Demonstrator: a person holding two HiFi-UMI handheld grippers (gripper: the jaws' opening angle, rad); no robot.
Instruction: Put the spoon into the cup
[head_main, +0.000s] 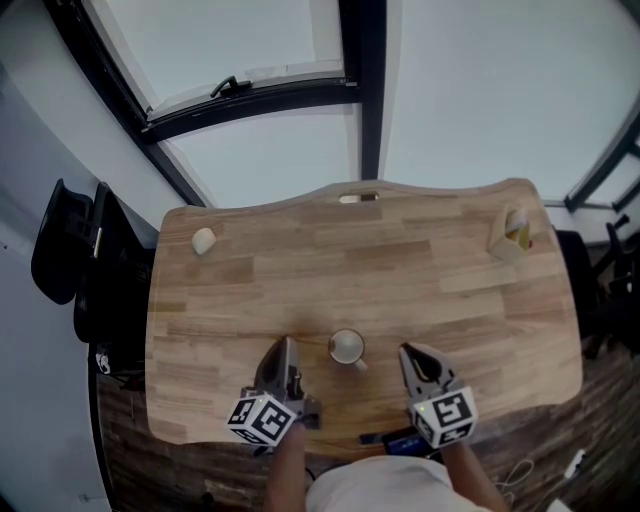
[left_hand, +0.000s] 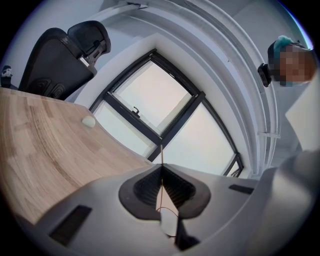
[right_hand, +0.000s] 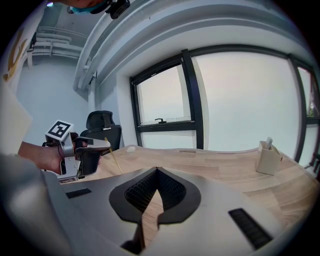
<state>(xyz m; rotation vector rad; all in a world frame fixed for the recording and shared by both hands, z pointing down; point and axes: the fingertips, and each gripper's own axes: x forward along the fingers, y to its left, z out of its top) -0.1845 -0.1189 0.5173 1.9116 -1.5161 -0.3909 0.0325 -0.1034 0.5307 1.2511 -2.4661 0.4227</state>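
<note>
A pale cup (head_main: 347, 347) with a small handle stands on the wooden table (head_main: 400, 260) near its front edge, between my two grippers. My left gripper (head_main: 287, 346) is just left of the cup and is shut on a thin wooden spoon (left_hand: 162, 200). The spoon's slim handle sticks up past the jaw tips and its bowl lies back between the jaws. From the right gripper view, the left gripper (right_hand: 86, 150) shows with the spoon (right_hand: 114, 161) slanting out of it. My right gripper (head_main: 408, 351) hovers just right of the cup, jaws together and holding nothing. Neither gripper view shows the cup.
A small pale round lump (head_main: 203, 241) lies at the table's far left. A beige holder box (head_main: 510, 236) stands at the far right corner. A black office chair (head_main: 72, 250) is off the left edge, and windows are beyond the table.
</note>
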